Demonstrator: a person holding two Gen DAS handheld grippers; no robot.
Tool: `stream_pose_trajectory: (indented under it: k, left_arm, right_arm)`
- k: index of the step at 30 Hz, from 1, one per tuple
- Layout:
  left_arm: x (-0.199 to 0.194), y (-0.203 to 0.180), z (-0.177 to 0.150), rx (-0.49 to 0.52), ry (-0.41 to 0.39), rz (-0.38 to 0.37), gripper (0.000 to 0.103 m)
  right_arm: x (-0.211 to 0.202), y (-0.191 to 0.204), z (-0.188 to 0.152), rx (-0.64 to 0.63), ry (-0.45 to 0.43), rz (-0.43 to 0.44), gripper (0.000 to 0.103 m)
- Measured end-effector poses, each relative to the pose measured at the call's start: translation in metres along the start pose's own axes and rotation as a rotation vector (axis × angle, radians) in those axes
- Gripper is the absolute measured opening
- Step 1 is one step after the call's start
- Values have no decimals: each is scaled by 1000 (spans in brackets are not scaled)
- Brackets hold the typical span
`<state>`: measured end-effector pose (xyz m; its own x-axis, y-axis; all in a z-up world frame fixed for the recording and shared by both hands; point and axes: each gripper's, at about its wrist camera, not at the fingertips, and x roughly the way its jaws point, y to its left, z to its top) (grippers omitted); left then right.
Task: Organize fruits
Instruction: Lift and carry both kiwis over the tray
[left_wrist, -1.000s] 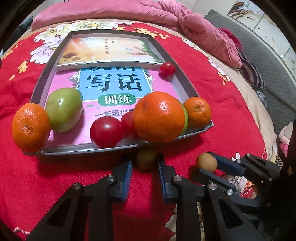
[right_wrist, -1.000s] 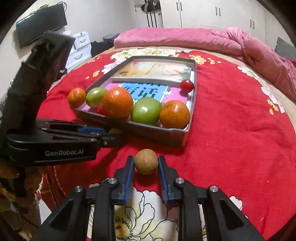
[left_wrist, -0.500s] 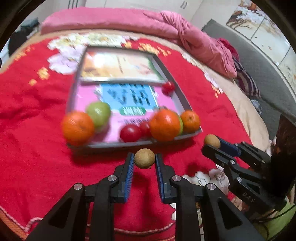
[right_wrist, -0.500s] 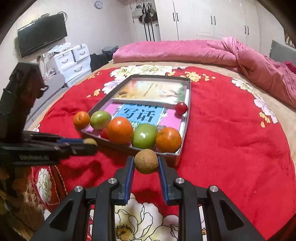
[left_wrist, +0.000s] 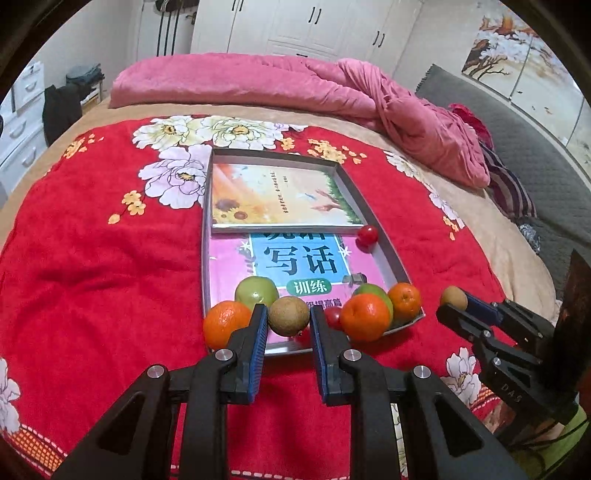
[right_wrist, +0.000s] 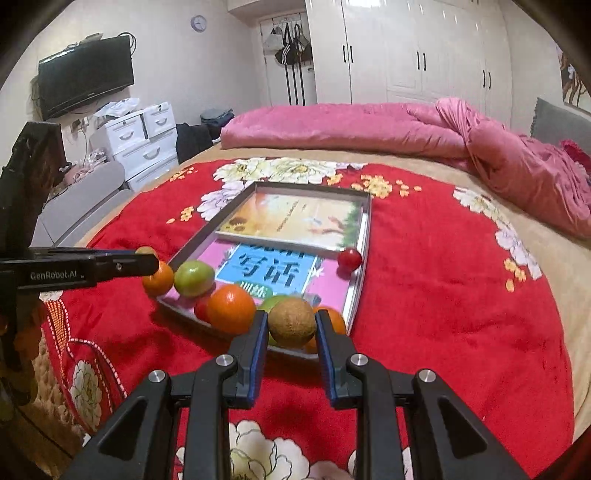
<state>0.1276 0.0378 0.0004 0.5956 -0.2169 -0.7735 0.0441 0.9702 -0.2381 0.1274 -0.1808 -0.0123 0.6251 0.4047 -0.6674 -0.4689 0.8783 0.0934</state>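
My left gripper (left_wrist: 288, 317) is shut on a brown kiwi (left_wrist: 288, 315), held in the air before the near edge of a metal tray (left_wrist: 391, 254). My right gripper (right_wrist: 291, 326) is shut on a second brown kiwi (right_wrist: 291, 327), also lifted above the red blanket. Along the tray's near end lie oranges (left_wrist: 365, 317), green apples (left_wrist: 256, 292) and red tomatoes (left_wrist: 333, 316); one small tomato (left_wrist: 368, 235) rests by the right wall. In the left wrist view the right gripper (left_wrist: 452, 301) shows at the right with its kiwi. In the right wrist view the left gripper (right_wrist: 147, 258) reaches in from the left.
Two books (left_wrist: 280, 201) line the tray floor. The tray sits on a red flowered blanket (left_wrist: 110, 266) over a round bed. A pink quilt (left_wrist: 280, 83) is bunched at the far side. White drawers (right_wrist: 144, 140) and a wall television (right_wrist: 86, 75) stand beyond the bed.
Both grippers have risen off the blanket with a kiwi each. The views have tilted up, so the tray looks farther and smaller and more of the room shows.
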Motion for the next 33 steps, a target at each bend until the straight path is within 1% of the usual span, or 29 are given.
stream_pose_trajectory:
  k: [6,12,25,33]
  left_arm:
    - [11,-2,-1,5,19,5,23]
    - [24,-3,-3,4,47,12,23]
    - [33,-2,-5,6,54,24,23]
    - [39,-4,-6,10,70,26,23]
  right_arm:
    - [8,1,8,-10,-1,-6,26]
    - [22,2,8,-22,28,-3,26]
    - [26,-2,9,-25,31,-11,26]
    - [39,-1,7,-32,68,-2,26]
